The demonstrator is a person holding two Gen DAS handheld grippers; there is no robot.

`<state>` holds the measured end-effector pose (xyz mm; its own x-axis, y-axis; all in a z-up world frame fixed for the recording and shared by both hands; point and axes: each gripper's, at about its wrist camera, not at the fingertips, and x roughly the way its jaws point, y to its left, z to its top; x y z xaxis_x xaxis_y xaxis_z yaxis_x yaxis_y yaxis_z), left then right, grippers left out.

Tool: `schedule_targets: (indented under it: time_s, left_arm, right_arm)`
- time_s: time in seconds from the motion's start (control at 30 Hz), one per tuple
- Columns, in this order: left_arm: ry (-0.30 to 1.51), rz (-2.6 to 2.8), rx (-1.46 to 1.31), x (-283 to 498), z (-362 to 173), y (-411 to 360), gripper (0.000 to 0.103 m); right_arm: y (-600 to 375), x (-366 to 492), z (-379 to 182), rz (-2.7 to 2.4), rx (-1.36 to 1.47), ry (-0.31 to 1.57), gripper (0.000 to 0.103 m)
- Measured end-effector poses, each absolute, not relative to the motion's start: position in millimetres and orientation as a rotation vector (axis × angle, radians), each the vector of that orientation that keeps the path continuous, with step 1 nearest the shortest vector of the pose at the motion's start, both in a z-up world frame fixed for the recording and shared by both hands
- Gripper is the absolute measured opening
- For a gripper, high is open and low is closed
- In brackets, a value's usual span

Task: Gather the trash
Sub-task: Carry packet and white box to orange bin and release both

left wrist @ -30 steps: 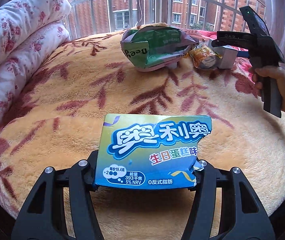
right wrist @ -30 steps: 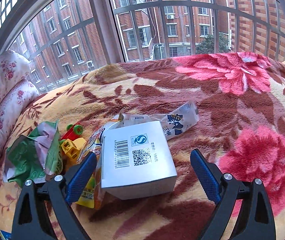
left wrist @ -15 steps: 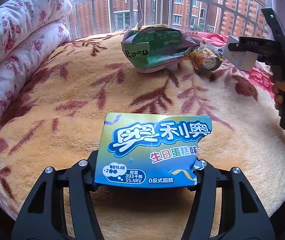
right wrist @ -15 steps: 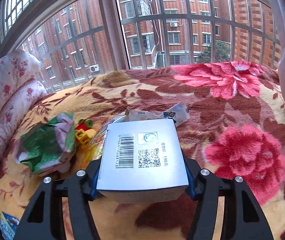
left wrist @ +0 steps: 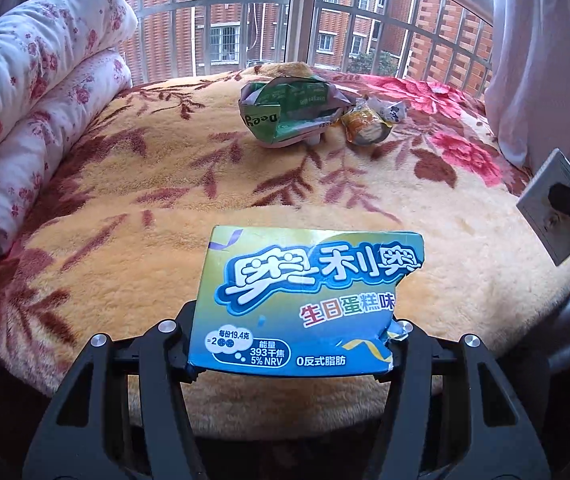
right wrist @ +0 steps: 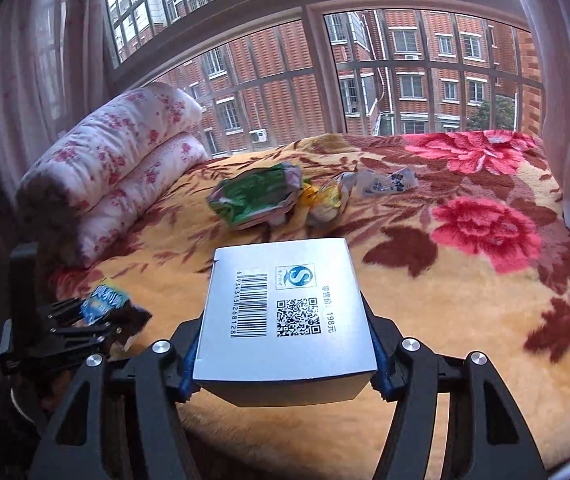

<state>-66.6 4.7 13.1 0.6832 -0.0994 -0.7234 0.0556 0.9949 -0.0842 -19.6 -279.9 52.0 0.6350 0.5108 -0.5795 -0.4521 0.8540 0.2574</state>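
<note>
We are mid-collection, carrying two pieces off the bed. Our left hand-held gripper is clamped on the torn blue cookie box, and our right hand-held gripper is clamped on the grey carton, both lifted clear of the blanket. Next, we judge, comes a bin (none in view), then the green wrapper and the yellow packet lying well back near the window.
</note>
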Motion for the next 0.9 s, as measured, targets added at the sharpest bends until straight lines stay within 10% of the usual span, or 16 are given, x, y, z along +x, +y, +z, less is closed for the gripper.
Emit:
schedule_targets:
  time_s: [0.9]
  left_arm:
    - [1.192,-0.218,0.135,-163.7,-112.6,-26.1,0.057]
  right_arm:
    - [-235.8,-144.6,-90.9,0.722,0.007,1.112,0.062]
